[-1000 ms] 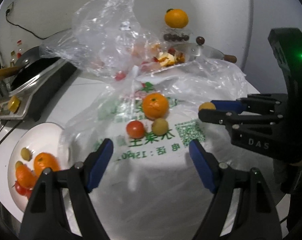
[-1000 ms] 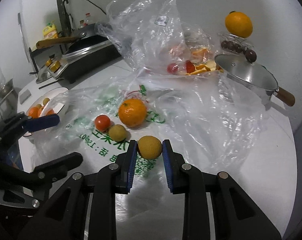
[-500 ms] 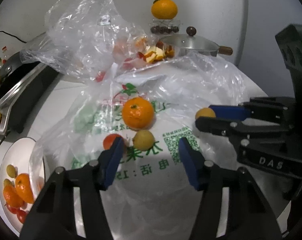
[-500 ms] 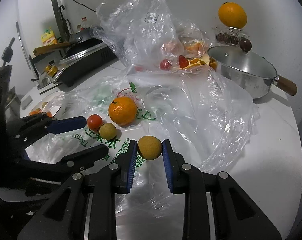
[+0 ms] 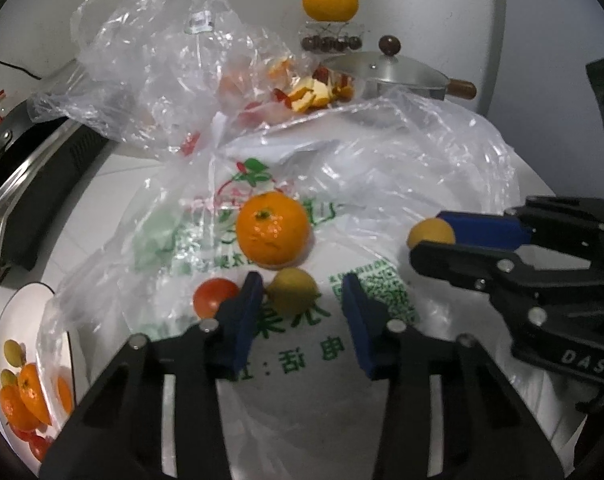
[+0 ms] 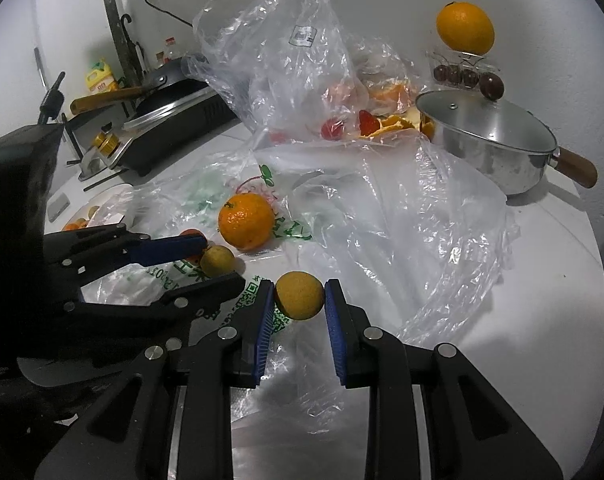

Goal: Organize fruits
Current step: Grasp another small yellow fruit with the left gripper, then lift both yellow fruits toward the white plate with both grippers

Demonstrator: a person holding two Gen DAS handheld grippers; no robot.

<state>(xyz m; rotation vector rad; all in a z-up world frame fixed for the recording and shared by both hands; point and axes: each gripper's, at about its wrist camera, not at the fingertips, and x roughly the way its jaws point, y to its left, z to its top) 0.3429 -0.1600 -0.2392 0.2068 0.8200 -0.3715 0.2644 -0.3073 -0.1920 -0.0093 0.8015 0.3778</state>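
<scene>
Jaws astride green fruit (image 5: 292,291), R gripper (image 6: 299,304) pinching yellow fruit (image 6: 300,295)

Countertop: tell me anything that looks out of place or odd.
An orange sits perched on a clear box of dark fruit behind the lidded pot, a precarious spot. Orange peels and red scraps lie loose beside crumpled plastic bags that sprawl across the counter.

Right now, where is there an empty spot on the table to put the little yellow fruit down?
Bare white table shows right of the crumpled plastic bag, in front of the steel pot. It's crowded by the left gripper, where the tangerine, tomato and green fruit sit close together.
</scene>
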